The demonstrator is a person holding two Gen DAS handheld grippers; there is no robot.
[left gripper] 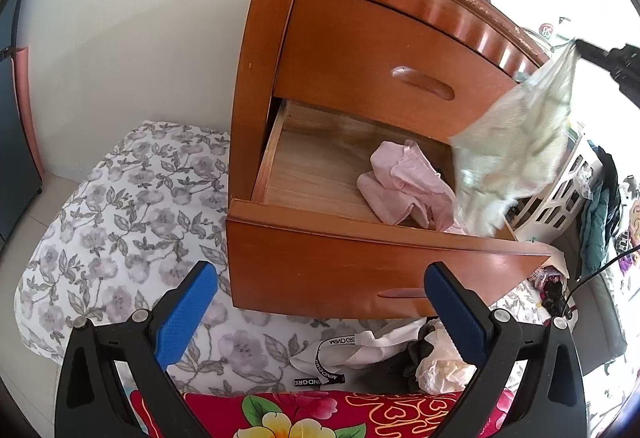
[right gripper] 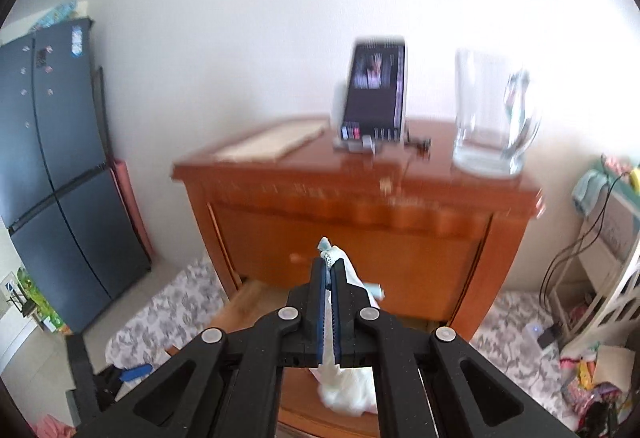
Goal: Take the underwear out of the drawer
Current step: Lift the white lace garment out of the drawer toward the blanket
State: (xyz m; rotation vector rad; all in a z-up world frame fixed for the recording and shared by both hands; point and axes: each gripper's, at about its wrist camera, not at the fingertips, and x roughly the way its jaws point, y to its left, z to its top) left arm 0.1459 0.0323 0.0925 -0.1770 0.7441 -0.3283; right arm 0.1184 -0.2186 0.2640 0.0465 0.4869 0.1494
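The wooden nightstand point(left gripper: 360, 49) anchors everything here. Its lower drawer point(left gripper: 320, 173) is pulled out, and on the drawer's bare wood floor, toward the right, lies a crumpled pink underwear point(left gripper: 404, 185). Just right of that, above the drawer's right end, a pale greenish-white underwear point(left gripper: 516, 141) hangs in the air, blurred, pinched at its top corner by the right gripper point(left gripper: 578, 45), which enters from the right edge level with the nightstand's top. In the right wrist view the right gripper's point(right gripper: 329, 262) blue pads are pressed together on that cloth, which pokes out past the tips and drapes below the fingers point(right gripper: 320, 302). The left gripper point(left gripper: 320, 302) sits in front of the drawer's face, fingers spread wide apart with nothing between them; its right finger overlaps the drawer's lower handle.

Left of the nightstand, a grey floral mattress cover point(left gripper: 120, 222) lies on the floor against a white wall, and further left stands a dark blue fridge point(right gripper: 60, 177). On the nightstand's top, left to right, are a flat pale board point(right gripper: 272, 143), a phone on a stand point(right gripper: 376, 93) and a clear glass jug point(right gripper: 492, 109). Below the drawer front lies a heap of white, dark and cream garments point(left gripper: 400, 354), one with a waistband reading "MINDGRID". Nearest the camera is a red flowered cloth point(left gripper: 320, 414). Right of the nightstand stands a white slatted basket point(left gripper: 560, 193).
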